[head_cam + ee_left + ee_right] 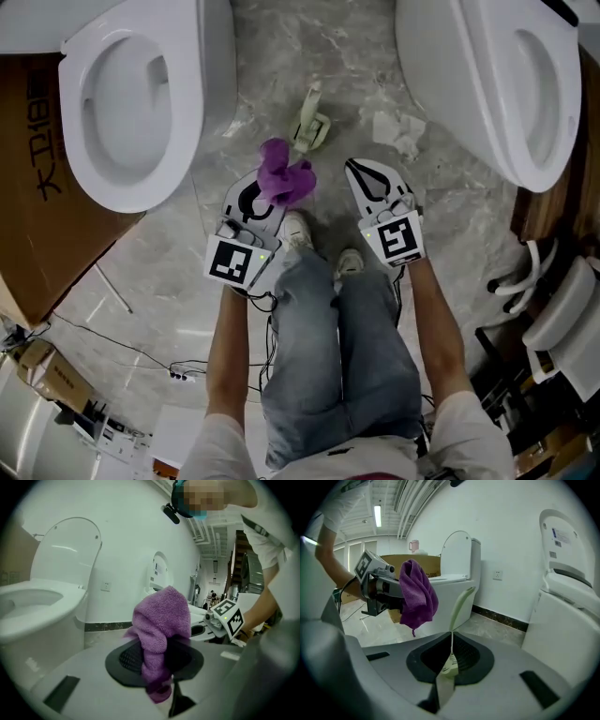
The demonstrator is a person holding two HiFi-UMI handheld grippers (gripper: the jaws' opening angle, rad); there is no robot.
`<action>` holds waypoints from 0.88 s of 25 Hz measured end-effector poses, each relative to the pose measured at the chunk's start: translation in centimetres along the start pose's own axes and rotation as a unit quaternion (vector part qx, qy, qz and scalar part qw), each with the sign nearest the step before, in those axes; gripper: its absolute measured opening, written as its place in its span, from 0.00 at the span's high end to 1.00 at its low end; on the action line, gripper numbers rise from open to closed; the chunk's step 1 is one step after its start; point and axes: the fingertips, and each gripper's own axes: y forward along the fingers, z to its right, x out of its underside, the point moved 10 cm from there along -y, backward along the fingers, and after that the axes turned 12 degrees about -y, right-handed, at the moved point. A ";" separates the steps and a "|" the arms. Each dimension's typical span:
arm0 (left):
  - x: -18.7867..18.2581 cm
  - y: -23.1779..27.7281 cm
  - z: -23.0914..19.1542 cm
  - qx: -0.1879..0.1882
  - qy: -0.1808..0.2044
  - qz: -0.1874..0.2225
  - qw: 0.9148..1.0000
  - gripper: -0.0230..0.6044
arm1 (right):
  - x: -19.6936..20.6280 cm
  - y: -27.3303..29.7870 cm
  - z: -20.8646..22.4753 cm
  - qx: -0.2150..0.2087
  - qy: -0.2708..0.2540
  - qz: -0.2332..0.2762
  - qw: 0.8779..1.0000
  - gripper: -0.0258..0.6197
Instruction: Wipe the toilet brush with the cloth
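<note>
The left gripper [265,195] is clamped on the purple cloth [286,173], which bunches up above its jaws. The toilet brush [311,127] stands on the floor [281,66] just ahead, between both grippers, with its handle leaning upward. The right gripper [361,173], jaws pressed together and empty, points straight at it and looks best placed to take the handle.

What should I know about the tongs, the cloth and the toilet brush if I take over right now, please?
Left tongs: shut on the purple cloth, held off the floor.
Right tongs: shut, empty, pointing at the toilet brush.
Toilet brush: stands on the floor ahead of both tongs, nothing touching it.
Done: cloth gripped.
Left: bring the cloth to the brush and wipe it.
</note>
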 end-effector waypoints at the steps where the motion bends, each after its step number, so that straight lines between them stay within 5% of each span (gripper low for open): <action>1: 1.0 0.4 -0.7 0.005 0.003 -0.002 1.000 0.80 | 1.0 0.9 -0.1 -0.005 -0.008 0.000 1.000 0.95; 11: 8.8 3.8 -5.8 0.042 0.031 -0.002 0.999 0.79 | 9.3 9.6 -1.6 -0.029 -0.056 0.026 0.998 0.92; 22: 14.3 6.6 -8.8 0.058 0.045 0.029 0.997 0.76 | 13.4 15.2 -2.9 -0.050 -0.118 0.037 0.991 0.84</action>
